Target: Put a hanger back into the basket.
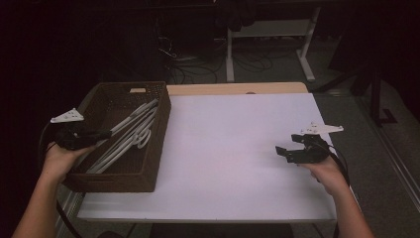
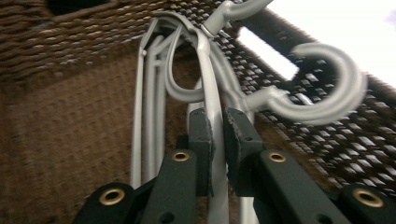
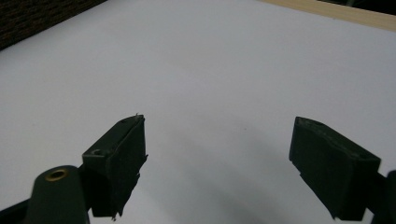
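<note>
Looking down from the high view, we saw a brown woven basket (image 1: 148,163) standing at the left edge of the tabletop (image 1: 233,148), its long side running from the near edge toward the far one, with a bundle of grey hangers (image 1: 130,133) lying slantwise inside it, their hooks toward the basket's far right corner. We saw the left gripper (image 1: 101,134) reaching in over the basket's left wall, held level and pointing toward the hangers. From the left gripper view, we found its two black jaws standing close together around the thin grey bar of one hanger (image 2: 211,100), the bar running up between the pads; the gap was narrow, and the pads seemed to touch the bar on both sides, though the blur kept us from being sure how firmly. Beyond that bar, the curved hooks (image 2: 327,88) of the hangers lay against the basket's woven wall (image 2: 56,42). Over on the right half of the tabletop, near its right edge and well apart from the basket, we saw the right gripper (image 1: 287,148) held just above the white surface and pointing left. In the right gripper view, its jaws stood wide apart with nothing between them, above the bare white tabletop (image 3: 210,60).
</note>
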The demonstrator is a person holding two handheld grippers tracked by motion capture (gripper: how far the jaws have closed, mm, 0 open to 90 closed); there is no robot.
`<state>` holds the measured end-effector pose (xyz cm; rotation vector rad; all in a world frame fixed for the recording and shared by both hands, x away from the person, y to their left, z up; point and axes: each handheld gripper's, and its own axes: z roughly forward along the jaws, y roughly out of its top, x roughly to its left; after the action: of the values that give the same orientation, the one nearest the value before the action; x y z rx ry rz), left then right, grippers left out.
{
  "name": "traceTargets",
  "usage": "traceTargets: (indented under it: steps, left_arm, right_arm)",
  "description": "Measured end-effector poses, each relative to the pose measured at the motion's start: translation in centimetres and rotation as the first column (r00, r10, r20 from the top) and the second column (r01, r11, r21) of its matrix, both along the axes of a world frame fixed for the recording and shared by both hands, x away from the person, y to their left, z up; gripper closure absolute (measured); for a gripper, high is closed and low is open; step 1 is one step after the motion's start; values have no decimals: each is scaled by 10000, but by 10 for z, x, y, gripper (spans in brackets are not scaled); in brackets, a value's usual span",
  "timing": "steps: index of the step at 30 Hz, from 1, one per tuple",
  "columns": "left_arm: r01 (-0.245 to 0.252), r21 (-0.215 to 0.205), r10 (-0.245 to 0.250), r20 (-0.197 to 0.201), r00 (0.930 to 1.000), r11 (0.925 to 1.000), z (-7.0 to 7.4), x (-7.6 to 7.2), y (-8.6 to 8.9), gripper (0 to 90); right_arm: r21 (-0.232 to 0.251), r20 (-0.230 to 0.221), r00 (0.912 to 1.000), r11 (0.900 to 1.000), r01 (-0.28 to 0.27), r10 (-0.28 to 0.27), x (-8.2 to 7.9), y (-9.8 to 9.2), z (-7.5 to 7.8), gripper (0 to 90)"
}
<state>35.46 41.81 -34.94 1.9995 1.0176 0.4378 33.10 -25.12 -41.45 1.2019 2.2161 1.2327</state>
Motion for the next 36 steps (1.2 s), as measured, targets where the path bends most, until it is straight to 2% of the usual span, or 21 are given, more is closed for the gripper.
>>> traceTargets:
  steps: [2,4,8,10,14,15,19,21,24,27,29,31,33,36]
  left_arm:
    - [-44,-238,44,25,10000,9997,2,0,2,625]
    - [-10,-318,15,152,9999,9995,3,0,3,538]
    - [188,-708,-150,529,9985,9973,12,-4,-5,442]
    - [441,-873,-385,650,9971,9952,19,-6,-12,394]
    - [1119,-1086,-997,1122,9887,9878,32,-12,-36,328]
    - [1119,-1086,-997,1122,9887,9878,32,-12,-36,320]
    - [1573,-1348,-1374,1461,9797,9783,41,-15,-66,276]
    - [1765,-1401,-1541,1568,9755,9743,42,-17,-81,241]
    - [2123,-1621,-1845,1709,9679,9637,42,-18,-102,194]
    - [2289,-1675,-1964,1901,9619,9589,41,-20,-117,169]
    - [2454,-1642,-2168,1741,9606,9554,39,-20,-126,153]
    - [2534,-1419,-2305,1599,9599,9569,36,-21,-132,119]
    - [2540,-1581,-2301,1546,9608,9542,32,-22,-135,58]
    - [2793,-1461,-2592,1428,9552,9490,25,-24,-139,0]
  right_arm:
    - [30,28,10000,10000,-19,19,0,0,1,178]
    - [19,57,10000,10000,-67,66,-1,1,3,177]
    - [105,79,9998,9998,-173,172,-2,3,8,167]
    - [162,133,9996,9996,-232,230,-3,4,13,166]
    - [262,99,9993,9990,-350,347,-4,9,24,160]
    - [262,99,9993,9990,-350,347,-4,9,24,160]
    - [217,179,9983,9982,-555,551,-4,15,35,145]
    - [246,252,9971,9971,-724,717,-5,18,42,133]
    - [320,460,9953,9958,-863,848,-6,22,54,117]
    - [487,602,9933,9937,-1013,983,-7,23,67,81]
    - [565,712,9911,9915,-1169,1128,-10,24,75,51]
    - [670,813,9890,9893,-1295,1239,-13,26,80,15]
    - [789,912,9864,9864,-1443,1370,-16,27,83,0]
    - [738,1013,9839,9851,-1552,1474,-19,29,85,0]
